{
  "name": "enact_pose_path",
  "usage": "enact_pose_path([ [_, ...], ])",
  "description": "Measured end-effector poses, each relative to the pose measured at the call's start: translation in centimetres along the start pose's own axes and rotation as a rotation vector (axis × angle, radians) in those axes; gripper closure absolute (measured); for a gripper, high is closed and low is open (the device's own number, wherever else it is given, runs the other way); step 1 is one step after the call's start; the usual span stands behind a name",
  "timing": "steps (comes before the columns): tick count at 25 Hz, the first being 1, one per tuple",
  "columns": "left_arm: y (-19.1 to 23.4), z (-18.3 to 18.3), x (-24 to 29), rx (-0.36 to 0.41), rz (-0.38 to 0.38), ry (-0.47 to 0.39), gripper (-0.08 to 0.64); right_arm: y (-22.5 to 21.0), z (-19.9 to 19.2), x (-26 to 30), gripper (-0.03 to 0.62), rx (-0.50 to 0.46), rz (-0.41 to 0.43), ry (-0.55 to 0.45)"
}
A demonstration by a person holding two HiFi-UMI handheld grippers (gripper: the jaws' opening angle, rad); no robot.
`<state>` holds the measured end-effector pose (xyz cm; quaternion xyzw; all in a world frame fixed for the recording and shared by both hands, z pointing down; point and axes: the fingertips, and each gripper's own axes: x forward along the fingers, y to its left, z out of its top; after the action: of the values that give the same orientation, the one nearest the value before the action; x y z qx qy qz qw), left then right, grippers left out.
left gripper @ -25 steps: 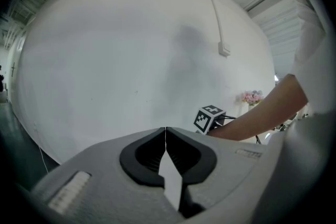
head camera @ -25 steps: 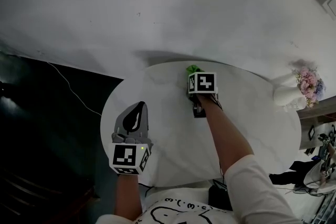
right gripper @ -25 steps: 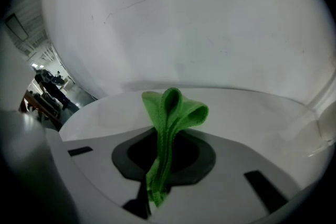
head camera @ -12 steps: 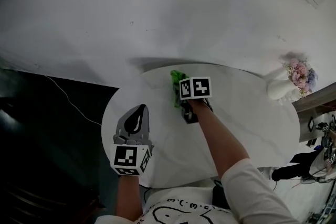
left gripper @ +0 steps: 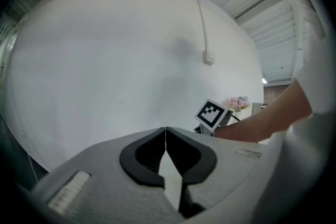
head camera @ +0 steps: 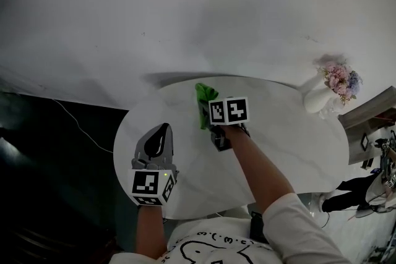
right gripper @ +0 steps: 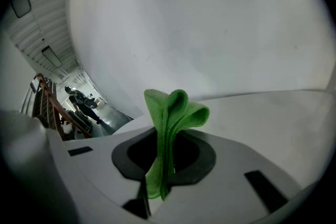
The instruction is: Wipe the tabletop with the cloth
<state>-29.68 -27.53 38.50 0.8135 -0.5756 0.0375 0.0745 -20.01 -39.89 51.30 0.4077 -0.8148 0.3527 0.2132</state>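
Note:
A green cloth (head camera: 203, 103) lies bunched on the white oval tabletop (head camera: 278, 133) toward its far side, just left of the right gripper's marker cube. My right gripper (head camera: 211, 115) is shut on the cloth, and in the right gripper view the folded green cloth (right gripper: 167, 128) stands pinched between its jaws. My left gripper (head camera: 158, 143) hovers over the table's left part with its jaws closed together and nothing between them; the left gripper view shows its grey fingertips (left gripper: 157, 136) meeting.
A white vase with pink flowers (head camera: 328, 88) stands at the table's far right. Dark floor (head camera: 49, 157) with a thin cable lies left of the table. A white wall (head camera: 185, 9) rises behind it. Clutter sits on the floor at the right edge.
My right gripper has dragged the cloth leftward along the table's far side. The left gripper has stayed roughly in place. The view has shifted slightly.

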Motion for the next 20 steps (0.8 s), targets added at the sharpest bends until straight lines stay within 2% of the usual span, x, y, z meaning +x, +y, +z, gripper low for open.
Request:
enact_pose_path([
  [5, -3.0, 0.4, -0.3, 0.008, 0.016, -0.010, 0.541, 0.3, -0.5, -4.4, 0.546, -0.045, 0.054, -0.057],
  [13, -9.2, 1.4, -1.0, 0.024, 0.032, -0.032, 0.541, -2.1, -2.6, -12.3, 0.546, -0.079, 0.094, -0.126],
  [20, -16.0, 2.4, -0.9, 0.076, -0.017, -0.039, 0.541, -5.5, -4.2, -18.7, 0.546, -0.076, 0.088, -0.191],
])
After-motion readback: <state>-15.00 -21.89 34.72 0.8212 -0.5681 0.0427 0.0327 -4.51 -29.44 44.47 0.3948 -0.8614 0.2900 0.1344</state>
